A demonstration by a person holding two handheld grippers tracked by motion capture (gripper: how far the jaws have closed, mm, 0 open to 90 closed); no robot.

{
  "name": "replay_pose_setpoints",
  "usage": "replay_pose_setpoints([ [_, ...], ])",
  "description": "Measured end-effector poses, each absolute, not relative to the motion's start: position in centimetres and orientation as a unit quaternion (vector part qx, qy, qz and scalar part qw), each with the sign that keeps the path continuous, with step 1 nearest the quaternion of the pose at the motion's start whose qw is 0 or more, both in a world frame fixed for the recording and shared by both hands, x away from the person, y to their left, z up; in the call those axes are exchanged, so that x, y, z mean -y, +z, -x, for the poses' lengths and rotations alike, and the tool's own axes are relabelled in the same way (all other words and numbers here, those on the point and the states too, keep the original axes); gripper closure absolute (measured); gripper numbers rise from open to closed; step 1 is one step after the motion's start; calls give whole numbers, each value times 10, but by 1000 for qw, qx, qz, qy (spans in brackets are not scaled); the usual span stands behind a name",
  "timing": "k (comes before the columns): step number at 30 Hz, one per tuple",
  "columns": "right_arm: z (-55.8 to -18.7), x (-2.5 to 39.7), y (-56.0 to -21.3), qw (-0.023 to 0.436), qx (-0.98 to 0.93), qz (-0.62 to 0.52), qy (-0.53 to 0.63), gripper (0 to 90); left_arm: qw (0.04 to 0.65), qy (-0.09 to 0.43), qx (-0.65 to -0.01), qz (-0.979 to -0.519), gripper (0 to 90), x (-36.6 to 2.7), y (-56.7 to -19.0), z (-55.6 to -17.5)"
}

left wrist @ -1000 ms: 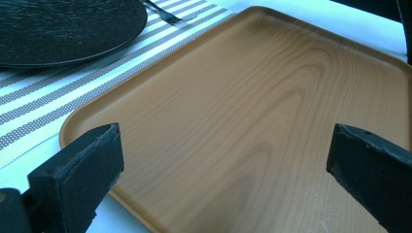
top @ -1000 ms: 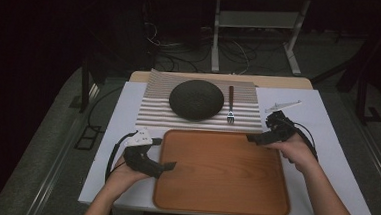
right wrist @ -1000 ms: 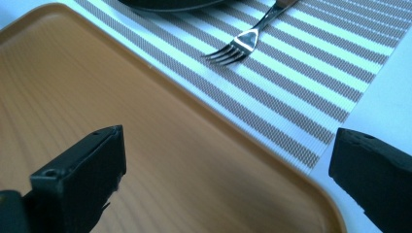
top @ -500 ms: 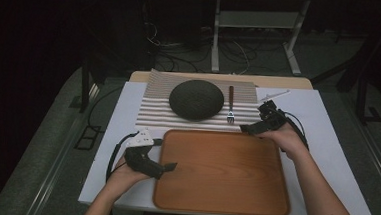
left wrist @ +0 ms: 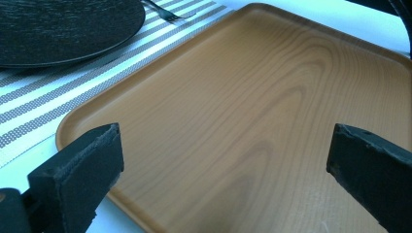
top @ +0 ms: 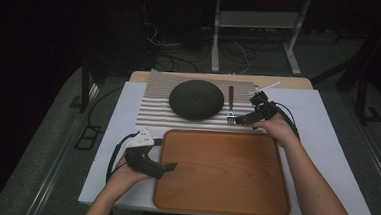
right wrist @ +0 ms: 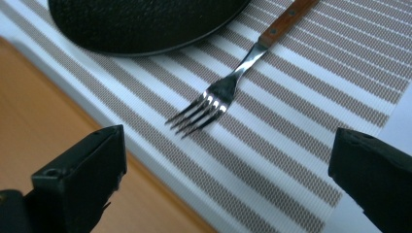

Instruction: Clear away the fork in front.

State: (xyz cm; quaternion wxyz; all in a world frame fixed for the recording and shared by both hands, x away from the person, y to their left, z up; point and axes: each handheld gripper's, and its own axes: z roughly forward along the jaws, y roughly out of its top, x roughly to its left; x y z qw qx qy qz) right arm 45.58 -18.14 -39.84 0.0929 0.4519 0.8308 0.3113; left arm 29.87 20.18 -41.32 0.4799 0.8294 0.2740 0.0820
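Right hand-held gripper (top: 242, 120), jaws spread, hovers just beside a fork (top: 231, 104) on a striped placemat (top: 154, 101) — left hand-held gripper (top: 167, 166), spread, at the wooden tray's (top: 223, 189) 9 o'clock edge

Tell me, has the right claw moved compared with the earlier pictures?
Yes. In the high view, the right claw has moved left and away from the person, closer to the fork on the striped mat.

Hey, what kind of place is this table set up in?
Probably a lab or recording room staged as a dining spot: a striped woven placemat with a dark round plate and wooden-handled fork, while loose cables trail across the dim floor behind.
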Motion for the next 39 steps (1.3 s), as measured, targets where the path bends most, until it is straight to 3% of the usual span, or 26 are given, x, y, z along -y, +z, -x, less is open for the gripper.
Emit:
replay_pose_setpoints([
  [7, -477, 171, -397, 102, -837, -452, 290, 64, 476, 84, -272, -832, 0, -200, -414, -298],
  [10, -489, 168, -396, 102, -832, -463, 289, 143, 474, 84, -271, -833, 0, -200, -414, -299],
  [29, -542, 150, -406, 79, -824, -506, 243, 334, 475, 82, -266, -835, 0, -199, -415, -299],
  [39, -562, 140, -412, 61, -821, -522, 222, 483, 472, 80, -264, -837, 0, -199, -415, -299],
])
